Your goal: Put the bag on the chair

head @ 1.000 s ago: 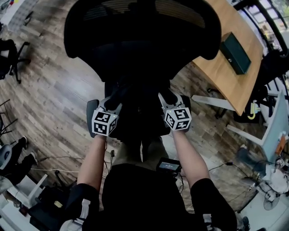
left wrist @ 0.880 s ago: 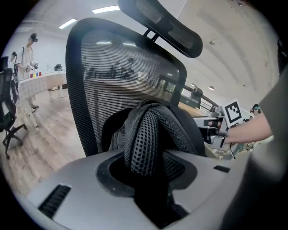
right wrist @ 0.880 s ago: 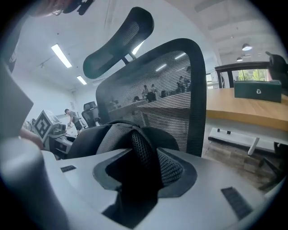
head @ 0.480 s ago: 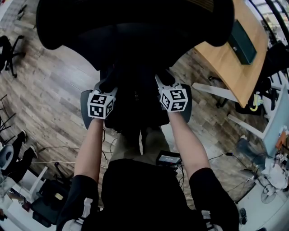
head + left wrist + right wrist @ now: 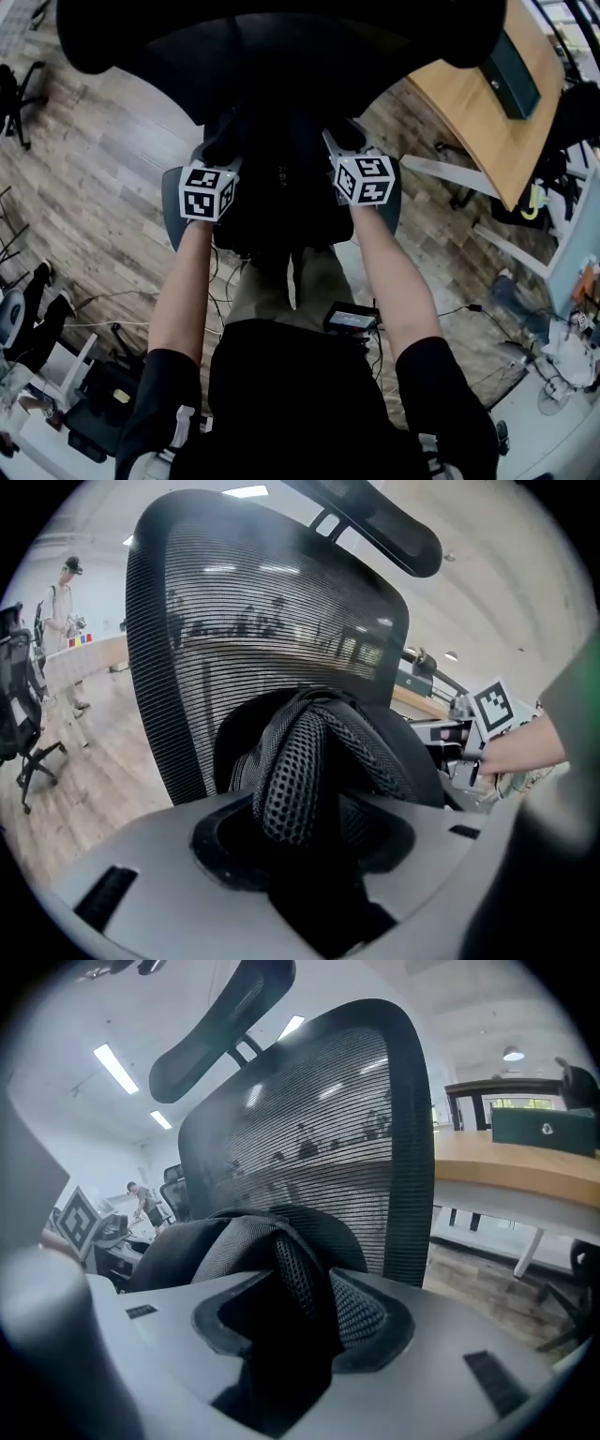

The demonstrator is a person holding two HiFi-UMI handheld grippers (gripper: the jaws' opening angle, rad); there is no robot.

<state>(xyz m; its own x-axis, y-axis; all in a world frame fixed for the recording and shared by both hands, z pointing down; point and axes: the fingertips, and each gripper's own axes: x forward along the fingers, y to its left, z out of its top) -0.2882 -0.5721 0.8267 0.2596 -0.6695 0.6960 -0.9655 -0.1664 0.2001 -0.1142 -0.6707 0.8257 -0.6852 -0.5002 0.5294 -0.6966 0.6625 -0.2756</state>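
Bag [image 5: 300,761]: black, honeycomb-mesh straps
Chair back [image 5: 244,621]: black, fine ribbed mesh
Floor [image 5: 103,187]: grey-brown wood planks
Desk [image 5: 469,112]: light tan wood

Black mesh-strapped bag [image 5: 309,761] stands upright before the mesh-backed chair [image 5: 234,602].

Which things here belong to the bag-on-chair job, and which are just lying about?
Job: bag; chair; left gripper and right gripper, whose jaws have just been opening, with a bag strap between each.

Lying about: wooden desk; green box on it; second office chair; person in the background.
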